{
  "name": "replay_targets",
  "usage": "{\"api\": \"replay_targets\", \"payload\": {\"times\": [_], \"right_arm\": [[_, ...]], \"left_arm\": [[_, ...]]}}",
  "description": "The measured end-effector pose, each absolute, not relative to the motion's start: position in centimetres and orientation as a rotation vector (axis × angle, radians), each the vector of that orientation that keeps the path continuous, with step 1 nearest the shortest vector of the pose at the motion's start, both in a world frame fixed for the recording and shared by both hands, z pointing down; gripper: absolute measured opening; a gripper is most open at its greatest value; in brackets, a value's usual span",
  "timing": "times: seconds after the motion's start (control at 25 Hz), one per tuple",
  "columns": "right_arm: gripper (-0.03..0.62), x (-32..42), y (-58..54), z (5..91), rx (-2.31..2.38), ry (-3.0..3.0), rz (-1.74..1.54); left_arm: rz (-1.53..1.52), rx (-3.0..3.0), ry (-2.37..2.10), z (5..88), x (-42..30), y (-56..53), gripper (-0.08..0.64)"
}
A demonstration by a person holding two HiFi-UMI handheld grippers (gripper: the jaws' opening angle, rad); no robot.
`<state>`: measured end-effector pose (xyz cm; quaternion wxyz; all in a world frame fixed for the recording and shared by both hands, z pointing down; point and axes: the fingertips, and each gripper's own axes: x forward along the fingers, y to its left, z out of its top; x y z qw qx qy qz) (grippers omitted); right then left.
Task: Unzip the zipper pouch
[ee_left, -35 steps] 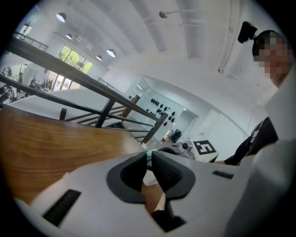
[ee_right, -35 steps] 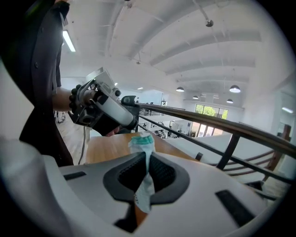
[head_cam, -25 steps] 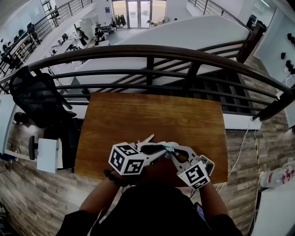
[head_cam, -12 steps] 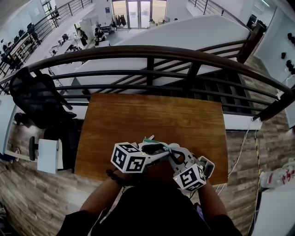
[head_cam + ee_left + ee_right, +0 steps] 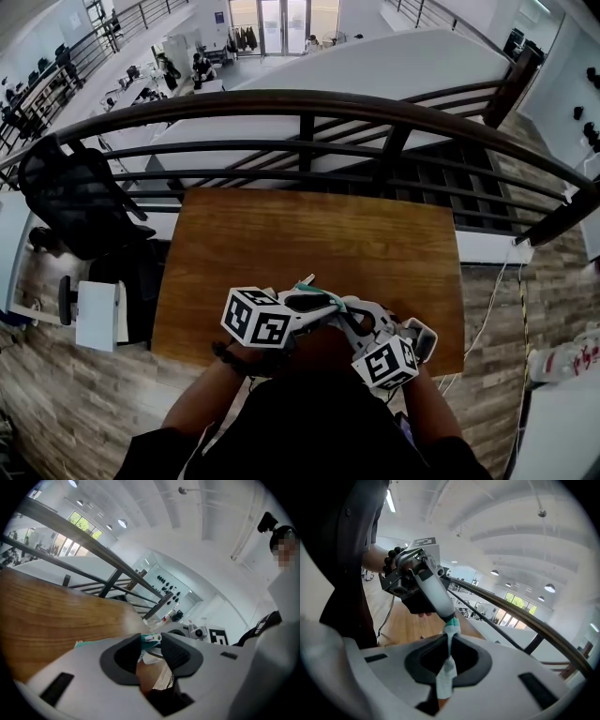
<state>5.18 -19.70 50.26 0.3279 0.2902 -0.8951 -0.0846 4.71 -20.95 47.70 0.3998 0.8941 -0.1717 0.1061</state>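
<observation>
A small teal zipper pouch (image 5: 315,292) hangs between my two grippers, above the near edge of the wooden table (image 5: 309,234). My right gripper (image 5: 449,654) is shut on a teal strip of the pouch (image 5: 446,673), which runs down between its pads. My left gripper (image 5: 151,641) meets it from the left. Its jaws are closing, with the white zipper pull (image 5: 153,638) and the teal edge lying between the tips and a gap still showing between the pads. In the right gripper view, the left gripper's fingertips (image 5: 449,615) end right at the pouch's top.
A dark metal railing (image 5: 300,103) runs along the table's far side, with a drop to a lower floor behind it. A black office chair (image 5: 75,197) and a white unit (image 5: 96,315) stand to the left. A cable (image 5: 487,314) hangs at the right edge.
Both grippers have stayed at the table's near edge. The right gripper has edged a little to the left and toward the person, and the teal pouch now shows further left between them.
</observation>
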Motion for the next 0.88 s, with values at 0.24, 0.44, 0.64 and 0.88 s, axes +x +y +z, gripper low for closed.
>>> {"api": "replay_targets", "payload": {"times": [0.24, 0.44, 0.64, 0.88], "right_arm": [[0.005, 5.6, -19.91, 50.03, 0.788, -2.379, -0.178], [0.005, 5.56, -19.77, 49.58, 0.766, -2.391, -0.176], [0.005, 5.43, -19.46, 49.81, 0.745, -2.37, -0.201], [0.005, 5.66, -19.6, 50.24, 0.74, -2.357, -0.217]], "left_arm": [[0.247, 2.266, -0.397, 47.39, 4.24, -20.61, 0.037], [0.224, 2.286, -0.386, 46.95, 4.45, -20.59, 0.034], [0.244, 2.296, -0.38, 46.87, 4.37, -20.69, 0.035], [0.225, 2.261, -0.36, 46.89, 4.52, -21.04, 0.035]]}}
